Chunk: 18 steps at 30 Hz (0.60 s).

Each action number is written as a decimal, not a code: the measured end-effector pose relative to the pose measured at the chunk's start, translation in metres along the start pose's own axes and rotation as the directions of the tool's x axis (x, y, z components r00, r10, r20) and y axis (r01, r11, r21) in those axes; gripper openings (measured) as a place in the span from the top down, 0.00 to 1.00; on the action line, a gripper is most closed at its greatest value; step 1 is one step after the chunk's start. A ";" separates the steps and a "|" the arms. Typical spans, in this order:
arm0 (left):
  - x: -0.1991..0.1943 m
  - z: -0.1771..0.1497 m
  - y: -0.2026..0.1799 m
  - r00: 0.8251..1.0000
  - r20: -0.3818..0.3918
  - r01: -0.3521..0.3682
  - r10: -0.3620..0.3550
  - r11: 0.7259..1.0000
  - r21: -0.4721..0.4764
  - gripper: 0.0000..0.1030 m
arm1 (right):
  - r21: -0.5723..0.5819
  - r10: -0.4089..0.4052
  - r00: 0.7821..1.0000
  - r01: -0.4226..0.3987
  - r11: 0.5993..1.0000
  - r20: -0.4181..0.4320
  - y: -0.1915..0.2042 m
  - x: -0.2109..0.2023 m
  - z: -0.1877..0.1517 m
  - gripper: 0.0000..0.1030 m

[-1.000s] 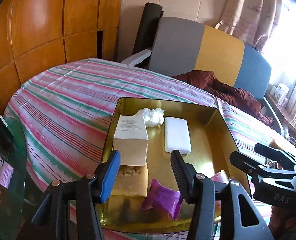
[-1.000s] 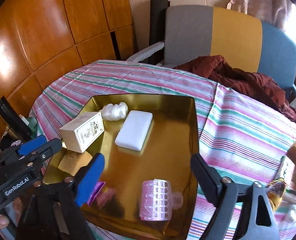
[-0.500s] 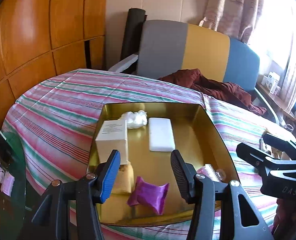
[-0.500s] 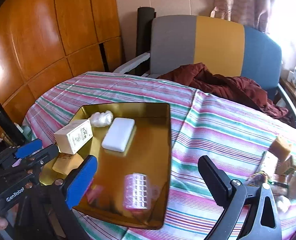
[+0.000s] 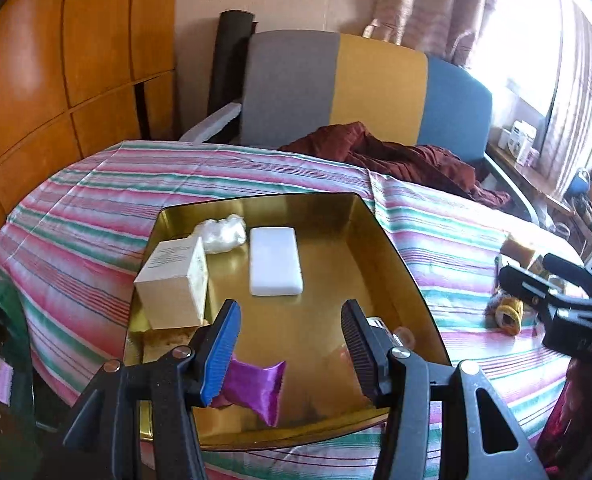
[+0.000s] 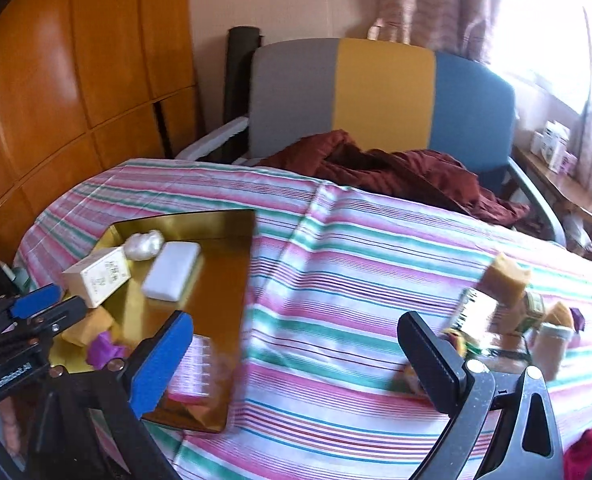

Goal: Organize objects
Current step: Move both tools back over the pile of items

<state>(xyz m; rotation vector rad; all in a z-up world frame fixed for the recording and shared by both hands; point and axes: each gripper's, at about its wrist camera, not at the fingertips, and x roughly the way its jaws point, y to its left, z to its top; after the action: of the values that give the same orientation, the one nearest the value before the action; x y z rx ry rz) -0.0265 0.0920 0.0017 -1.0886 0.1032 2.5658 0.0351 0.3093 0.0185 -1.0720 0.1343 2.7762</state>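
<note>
A gold tray (image 5: 392,248) sits on the striped cloth. It holds a white box (image 5: 173,282), a white wad (image 5: 221,230), a white bar (image 5: 273,266), a purple packet (image 5: 255,380) and a tan block (image 6: 89,326). A pink ridged roller (image 6: 191,368) lies near its front, blurred. My left gripper (image 5: 289,320) hovers open over the tray's near end with nothing between its fingers. My right gripper (image 6: 294,320) stands wide open and empty over bare cloth, between the tray (image 6: 239,280) and a pile of loose items (image 6: 504,304) at the right.
The pile holds a brown block (image 6: 504,276), a printed box (image 6: 476,312) and a small bottle (image 6: 552,344). A chair (image 6: 380,96) with a dark red garment (image 6: 396,168) stands behind the table. Wooden panels (image 6: 55,92) line the left wall.
The right gripper has swung right, off the tray and toward the pile, and its jaws have widened; the roller stayed in the tray. The left gripper has drawn back from the tray.
</note>
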 end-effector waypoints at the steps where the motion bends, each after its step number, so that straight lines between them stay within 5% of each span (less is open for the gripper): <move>1: 0.001 0.000 -0.003 1.000 -0.002 0.003 -0.003 1.000 0.008 0.49 | 0.009 -0.011 1.000 0.011 1.000 -0.001 -0.006 -0.001 -0.001 0.00; 11: 0.002 0.006 -0.038 0.998 -0.008 0.066 -0.065 0.993 0.099 0.49 | 0.124 -0.152 0.988 0.153 0.980 -0.018 -0.095 -0.013 -0.009 0.00; 18: 0.010 0.007 -0.075 0.991 -0.041 0.134 -0.129 0.975 0.177 0.49 | 0.291 -0.289 0.957 0.282 0.914 -0.021 -0.189 -0.035 -0.011 0.00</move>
<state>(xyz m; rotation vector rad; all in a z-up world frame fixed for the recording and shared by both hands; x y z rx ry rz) -0.0119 0.1669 0.0044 -1.0295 0.2554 2.3720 0.1025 0.4894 0.0293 -0.9040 0.3440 2.4118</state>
